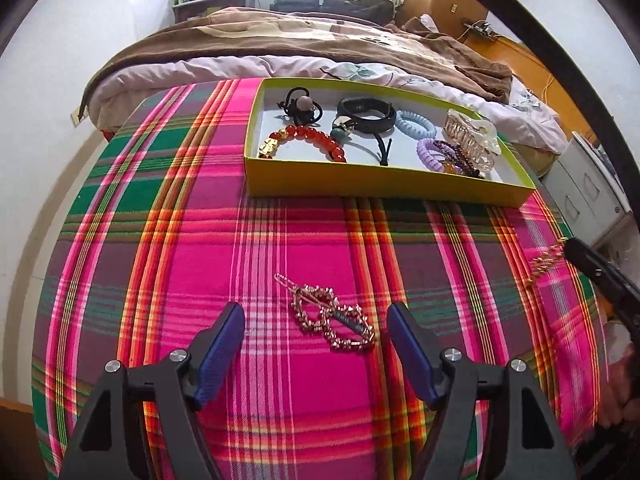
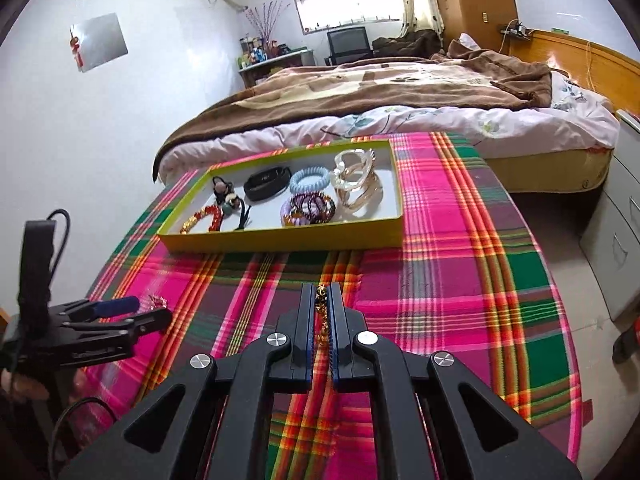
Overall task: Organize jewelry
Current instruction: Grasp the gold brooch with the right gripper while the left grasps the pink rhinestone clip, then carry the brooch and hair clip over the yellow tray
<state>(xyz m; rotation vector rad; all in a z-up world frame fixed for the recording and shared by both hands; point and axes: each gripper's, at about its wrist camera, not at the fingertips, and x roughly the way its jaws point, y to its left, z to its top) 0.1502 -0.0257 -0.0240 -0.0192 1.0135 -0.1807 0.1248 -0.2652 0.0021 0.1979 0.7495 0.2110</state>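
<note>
A pink-and-green plaid cloth covered the table beside a brown-blanketed bed. The left gripper stood apart; the right gripper was clamped on a gold chain.

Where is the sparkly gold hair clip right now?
In the left wrist view, the gold hair clip lies on the plaid cloth, between the open left gripper fingers, nearer than the yellow tray.

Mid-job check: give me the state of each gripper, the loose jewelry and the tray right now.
Left gripper: open, fingers either side of the hair clip.
Right gripper: shut on the gold chain.
Gold hair clip: flat on the plaid cloth, ungripped.
Yellow tray: lidless, holding bracelets, hair ties, a claw clip.
</note>
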